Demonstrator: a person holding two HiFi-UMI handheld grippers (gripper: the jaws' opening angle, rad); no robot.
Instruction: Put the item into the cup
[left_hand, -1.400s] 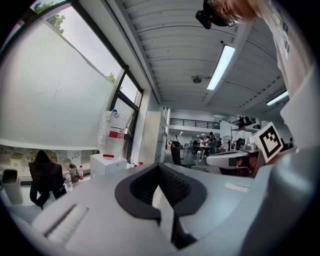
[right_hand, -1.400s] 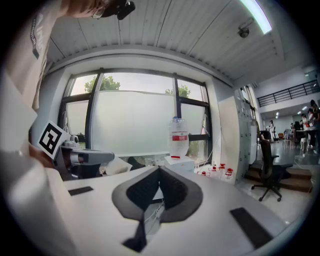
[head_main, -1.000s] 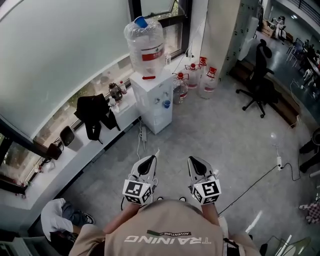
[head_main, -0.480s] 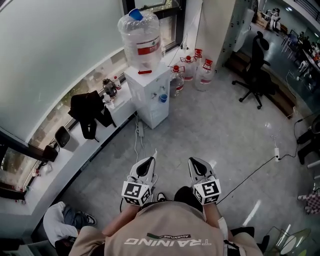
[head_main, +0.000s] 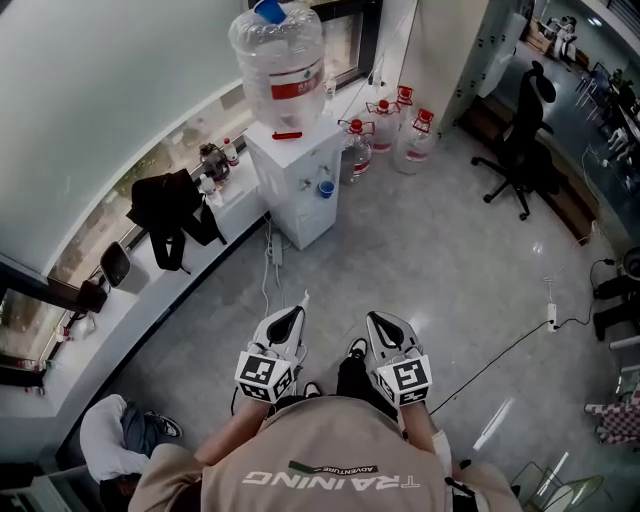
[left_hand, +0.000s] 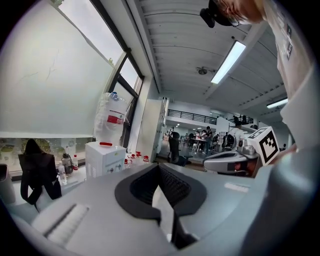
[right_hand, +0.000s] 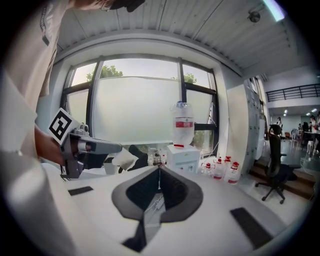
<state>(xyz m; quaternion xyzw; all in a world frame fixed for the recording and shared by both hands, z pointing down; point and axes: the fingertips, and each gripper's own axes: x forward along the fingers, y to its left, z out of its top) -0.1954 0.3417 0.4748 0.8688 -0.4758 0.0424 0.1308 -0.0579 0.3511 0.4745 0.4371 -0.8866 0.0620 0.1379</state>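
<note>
Both grippers are held side by side at waist height over the grey floor. The jaws of my left gripper (head_main: 299, 308) (left_hand: 160, 169) are shut, with nothing between them. My right gripper (head_main: 372, 322) (right_hand: 159, 174) is likewise shut and empty. Ahead stands a white water dispenser (head_main: 297, 180) (left_hand: 103, 158) (right_hand: 183, 156) with a large bottle on top. A small blue cup-like thing (head_main: 326, 188) sits at its front by the taps. I cannot make out any item to pick up.
Spare water bottles (head_main: 392, 128) stand on the floor right of the dispenser. A black jacket (head_main: 165, 213) hangs over the window sill at left. A black office chair (head_main: 526, 150) is at the far right. A cable (head_main: 497, 352) and a power strip (head_main: 274, 254) lie on the floor.
The whole view has shifted as the person moves: the dispenser now sits a little higher and closer, and a dark shoe shows between the grippers. Both grippers stay shut, side by side.
</note>
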